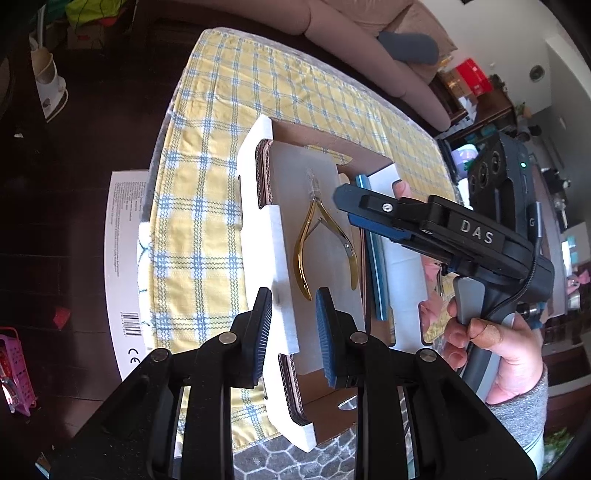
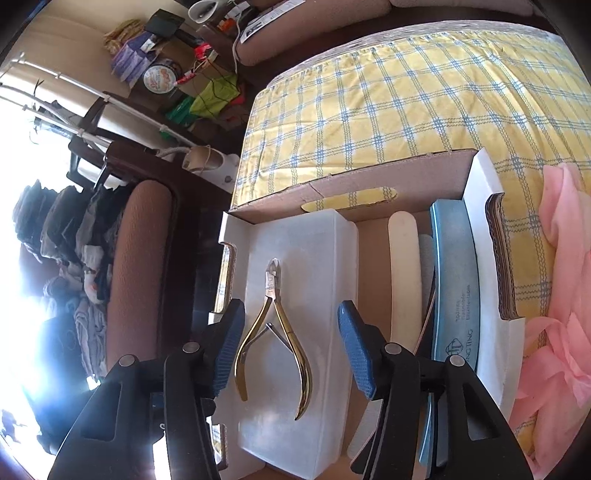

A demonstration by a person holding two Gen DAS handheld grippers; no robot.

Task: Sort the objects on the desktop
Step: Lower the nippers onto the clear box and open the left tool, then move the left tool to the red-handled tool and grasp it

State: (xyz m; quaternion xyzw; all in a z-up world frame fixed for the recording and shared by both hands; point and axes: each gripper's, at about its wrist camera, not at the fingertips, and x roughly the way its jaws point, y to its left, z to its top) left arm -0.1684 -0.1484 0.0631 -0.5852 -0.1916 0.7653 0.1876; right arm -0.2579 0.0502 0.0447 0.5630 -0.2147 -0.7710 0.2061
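Gold-handled cuticle nippers (image 1: 325, 243) lie in a clear plastic tray (image 1: 291, 177) inside a cardboard box (image 1: 255, 173) on the yellow checked cloth. The nippers also show in the right wrist view (image 2: 273, 332), in the same tray (image 2: 325, 258). Blue and cream nail files (image 2: 454, 280) stand in the box's right part. My left gripper (image 1: 293, 325) is open and empty at the box's near edge. My right gripper (image 2: 291, 347) is open, its pads either side of the nippers' handles, above them. It shows from the side in the left view (image 1: 345, 201).
The yellow checked cloth (image 1: 221, 110) covers the table. A pink cloth (image 2: 561, 295) lies right of the box. A white printed box (image 1: 122, 258) lies at the table's left edge. A sofa (image 1: 351, 22) stands behind. Dark floor and clutter lie to the left.
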